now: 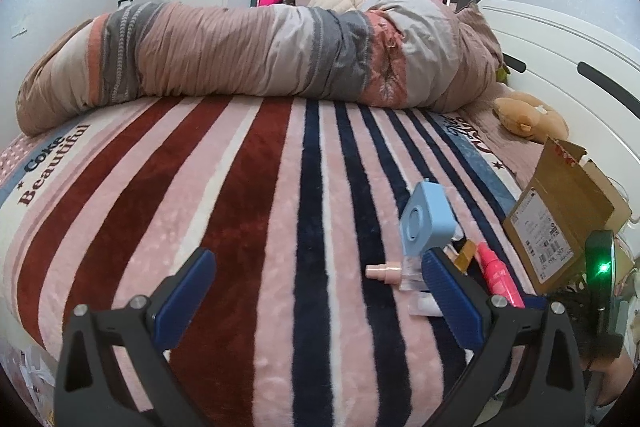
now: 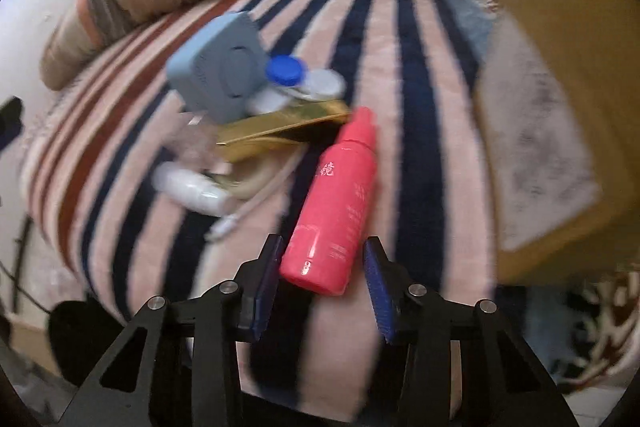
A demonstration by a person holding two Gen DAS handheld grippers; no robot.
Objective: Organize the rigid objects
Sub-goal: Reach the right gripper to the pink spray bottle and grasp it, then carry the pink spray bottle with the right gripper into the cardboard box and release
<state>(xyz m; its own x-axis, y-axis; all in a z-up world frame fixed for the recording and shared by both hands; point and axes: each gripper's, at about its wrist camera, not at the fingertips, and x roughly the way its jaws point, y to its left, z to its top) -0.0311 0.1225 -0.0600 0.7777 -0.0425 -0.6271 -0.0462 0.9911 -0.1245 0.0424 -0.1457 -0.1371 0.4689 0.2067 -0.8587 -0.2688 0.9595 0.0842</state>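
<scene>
A pile of small objects lies on the striped blanket (image 1: 248, 211). A pink bottle (image 2: 340, 203) lies with its base between the fingers of my right gripper (image 2: 322, 259), which is open around it; the left pad is close to it, the right pad apart. Behind it are a light-blue square device (image 2: 220, 67), a gold packet (image 2: 280, 131), a blue-capped lens case (image 2: 286, 71) and a white tube (image 2: 192, 191). My left gripper (image 1: 316, 263) is open and empty over the blanket. Its right finger (image 1: 448, 291) hides part of the pile; the blue device (image 1: 426, 223) and pink bottle (image 1: 500, 275) show there.
An open cardboard box (image 1: 560, 219) with a label stands at the right of the pile; it also shows blurred in the right wrist view (image 2: 560, 107). A rolled quilt (image 1: 260, 55) lies across the back of the bed. A plush toy (image 1: 528, 119) sits near the white headboard (image 1: 560, 67).
</scene>
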